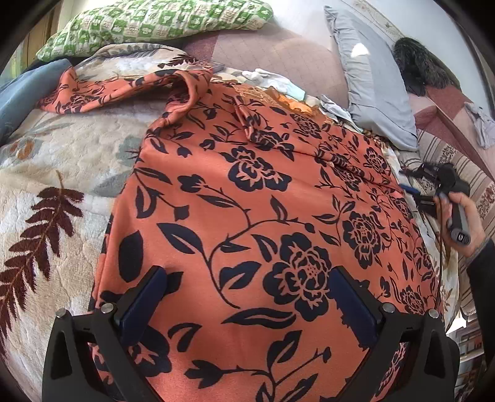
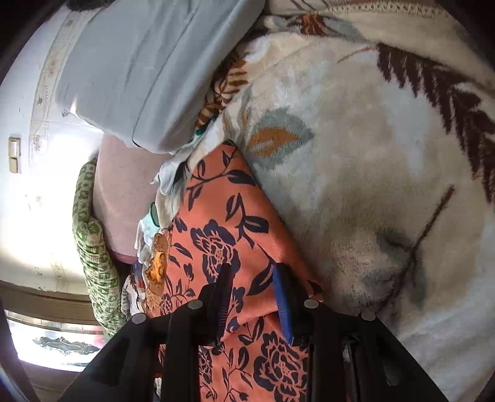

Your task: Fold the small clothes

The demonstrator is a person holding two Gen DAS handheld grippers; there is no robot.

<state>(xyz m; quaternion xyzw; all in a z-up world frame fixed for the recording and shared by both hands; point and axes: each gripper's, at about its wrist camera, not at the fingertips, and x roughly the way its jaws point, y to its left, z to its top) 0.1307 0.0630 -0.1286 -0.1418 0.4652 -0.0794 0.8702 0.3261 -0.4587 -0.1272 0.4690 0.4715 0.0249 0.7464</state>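
The orange garment (image 1: pixel 247 198) with dark blue flowers lies spread over a cream fleece blanket (image 1: pixel 46 173) on the bed, its sleeve (image 1: pixel 123 89) thrown out toward the far left and folded back on itself. No box, basket or other container shows in either view; everything lies loose on the bed.

The left gripper (image 1: pixel 247 303) hangs over the near part of the garment with its jaws released and wide apart; the cloth lies flat under them, and whether the pads touch it cannot be told. The right gripper (image 2: pixel 252 297) is at the garment's right edge, held by a hand (image 1: pixel 464 222) in a dark sleeve. In its own view a raised fold of the orange cloth passes between its jaws, which stand partly apart; the dark pad on one side and the blue pad (image 2: pixel 283 303) on the other sit close against the fold, but a firm pinch cannot be confirmed.

Beyond the garment's collar end lies a small heap of pale clothes (image 1: pixel 278 83) and an orange embroidered piece (image 1: pixel 278 99). A grey pillow (image 1: pixel 374 92) leans at the far right, just beside the garment's upper corner. A green-and-white checked cushion (image 1: pixel 154 21) sits at the head of the bed, and a dark furry thing (image 1: pixel 420 68) lies behind the pillow. A blue cloth (image 1: pixel 21 92) lies at the left edge.
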